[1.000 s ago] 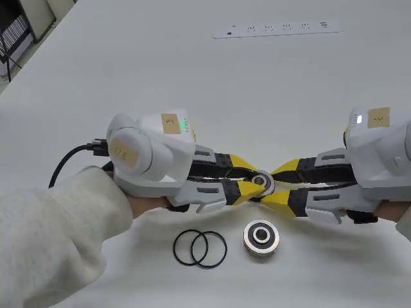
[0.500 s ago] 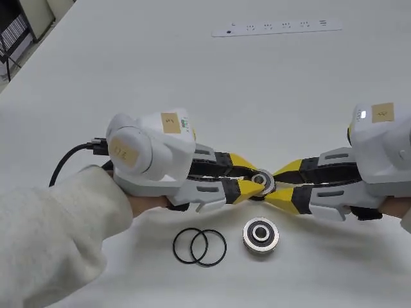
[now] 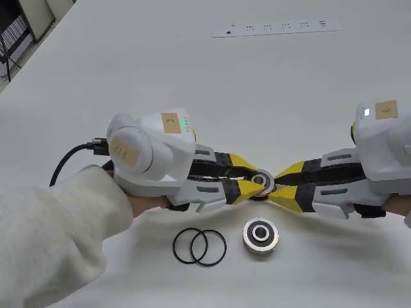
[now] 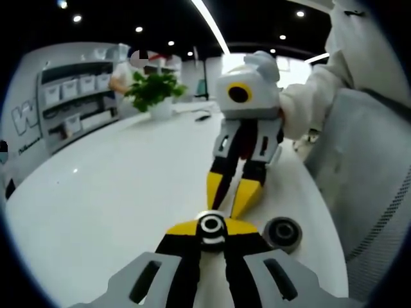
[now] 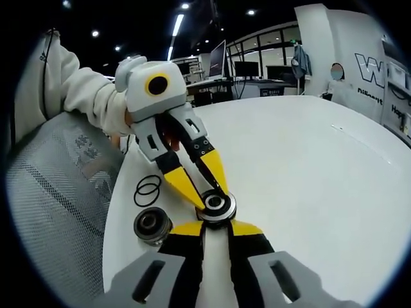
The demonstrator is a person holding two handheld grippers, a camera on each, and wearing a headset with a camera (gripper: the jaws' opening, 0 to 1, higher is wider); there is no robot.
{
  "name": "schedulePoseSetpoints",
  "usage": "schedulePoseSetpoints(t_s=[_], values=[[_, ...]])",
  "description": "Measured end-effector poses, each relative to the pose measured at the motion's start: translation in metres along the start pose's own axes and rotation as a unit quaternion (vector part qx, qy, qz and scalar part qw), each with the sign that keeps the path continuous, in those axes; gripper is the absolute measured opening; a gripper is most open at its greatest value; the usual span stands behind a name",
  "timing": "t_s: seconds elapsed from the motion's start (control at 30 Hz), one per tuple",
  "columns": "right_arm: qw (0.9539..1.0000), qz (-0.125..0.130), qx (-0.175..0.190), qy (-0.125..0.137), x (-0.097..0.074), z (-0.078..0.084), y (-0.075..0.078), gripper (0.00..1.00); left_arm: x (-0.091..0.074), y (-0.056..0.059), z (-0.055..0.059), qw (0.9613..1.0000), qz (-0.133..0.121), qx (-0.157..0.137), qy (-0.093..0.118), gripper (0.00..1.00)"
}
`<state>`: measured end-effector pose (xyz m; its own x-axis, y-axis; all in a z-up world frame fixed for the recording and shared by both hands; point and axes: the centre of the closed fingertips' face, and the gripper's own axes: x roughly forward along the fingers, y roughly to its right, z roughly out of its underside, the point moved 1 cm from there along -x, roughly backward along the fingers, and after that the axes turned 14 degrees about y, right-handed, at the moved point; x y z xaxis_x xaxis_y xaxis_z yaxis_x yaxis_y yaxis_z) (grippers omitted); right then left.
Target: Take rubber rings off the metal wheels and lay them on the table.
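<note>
My left gripper is shut on a small metal wheel, held just above the white table; its own view has the wheel between the yellow tips. From the right, my right gripper meets that wheel, its jaws pinched together at the wheel's edge on the dark rubber ring. A second wheel lies flat on the table below them. Two black rubber rings lie overlapping to its left.
A white power strip lies at the far side of the table. A black cable runs from the left gripper's body. A light sleeve covers the near left corner. A potted plant stands far off.
The right gripper's jaws, parted a second ago, have come together at the wheel's edge, and its body has drawn slightly to the right. The left gripper and table items have stayed put.
</note>
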<state>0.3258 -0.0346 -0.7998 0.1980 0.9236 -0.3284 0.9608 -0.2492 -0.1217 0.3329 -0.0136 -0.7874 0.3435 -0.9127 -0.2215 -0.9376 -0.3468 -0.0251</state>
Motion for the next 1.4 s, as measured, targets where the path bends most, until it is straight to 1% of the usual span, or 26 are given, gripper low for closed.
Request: schedulePoseSetpoints(t_s=[0.03, 0.07, 0.1, 0.13, 0.2, 0.5, 0.53, 0.67, 0.73, 0.83, 0.9, 0.97, 1.03, 1.07, 1.13, 1.17, 1.3, 1.4], values=[[1.0, 0.0, 0.0, -0.001, -0.001, 0.0, 0.0, 0.1, 0.0, 0.0, 0.0, 1.0, 0.0, -0.001, 0.0, 0.14], [1.0, 0.001, -0.002, -0.004, -0.001, 0.001, 0.001, 0.04, 0.0, 0.0, 0.0, 1.0, 0.0, -0.001, 0.0, 0.14], [0.9998, 0.007, -0.018, 0.0, -0.002, 0.0, 0.005, 0.02, 0.0, 0.001, 0.0, 1.0, 0.0, -0.002, 0.0, 0.14], [1.0, 0.003, -0.004, -0.002, -0.002, 0.001, 0.002, 0.02, 0.0, 0.001, -0.001, 1.0, 0.0, -0.002, 0.0, 0.14], [1.0, 0.003, -0.008, -0.003, -0.001, 0.001, 0.002, 0.02, 0.001, 0.001, -0.001, 1.0, 0.0, -0.002, 0.0, 0.14], [0.9999, 0.011, 0.005, -0.008, 0.0, 0.001, 0.003, 0.0, 0.001, 0.002, -0.002, 1.0, 0.0, 0.0, 0.0, 0.14], [0.9997, 0.018, 0.013, -0.01, -0.001, 0.001, 0.004, 0.0, 0.0, 0.002, -0.001, 1.0, 0.0, 0.001, 0.001, 0.14], [0.999, 0.03, 0.033, -0.008, -0.002, 0.001, 0.006, 0.0, 0.0, 0.002, -0.001, 1.0, 0.001, 0.004, 0.0, 0.14], [0.9975, 0.036, 0.06, -0.003, -0.003, 0.0, 0.007, 0.0, -0.001, 0.002, 0.0, 1.0, 0.001, 0.004, 0.001, 0.13], [0.9938, 0.047, 0.1, 0.008, -0.005, -0.001, 0.01, 0.0, -0.001, 0.001, 0.0, 1.0, 0.002, 0.004, 0.001, 0.13], [0.9916, 0.049, 0.119, 0.014, -0.005, -0.001, 0.01, 0.0, -0.002, 0.001, 0.001, 1.0, 0.001, 0.005, 0.0, 0.13], [0.987, 0.054, 0.149, 0.025, -0.006, -0.002, 0.011, 0.0, -0.002, 0.001, 0.001, 1.0, 0.001, 0.006, 0.0, 0.13], [0.9832, 0.056, 0.17, 0.037, -0.006, -0.005, 0.011, 0.0, -0.002, 0.0, 0.001, 1.0, 0.001, 0.006, -0.001, 0.13], [0.98, 0.057, 0.186, 0.043, -0.006, -0.005, 0.012, 0.0, -0.002, 0.0, 0.001, 1.0, 0.001, 0.007, -0.001, 0.13], [0.9774, 0.057, 0.198, 0.048, -0.006, -0.005, 0.012, 0.0, -0.002, 0.0, 0.001, 1.0, 0.0, 0.007, -0.001, 0.13], [0.9769, 0.058, 0.2, 0.048, -0.006, -0.005, 0.012, 0.0, -0.002, 0.0, 0.001, 1.0, 0.0, 0.007, -0.001, 0.13], [0.9761, 0.058, 0.203, 0.052, -0.006, -0.008, 0.011, 0.0, -0.002, -0.001, 0.002, 1.0, 0.001, 0.009, -0.002, 0.13], [0.9769, 0.056, 0.199, 0.052, -0.006, -0.009, 0.009, 0.0, -0.002, -0.001, 0.002, 1.0, 0.001, 0.009, -0.002, 0.13]])
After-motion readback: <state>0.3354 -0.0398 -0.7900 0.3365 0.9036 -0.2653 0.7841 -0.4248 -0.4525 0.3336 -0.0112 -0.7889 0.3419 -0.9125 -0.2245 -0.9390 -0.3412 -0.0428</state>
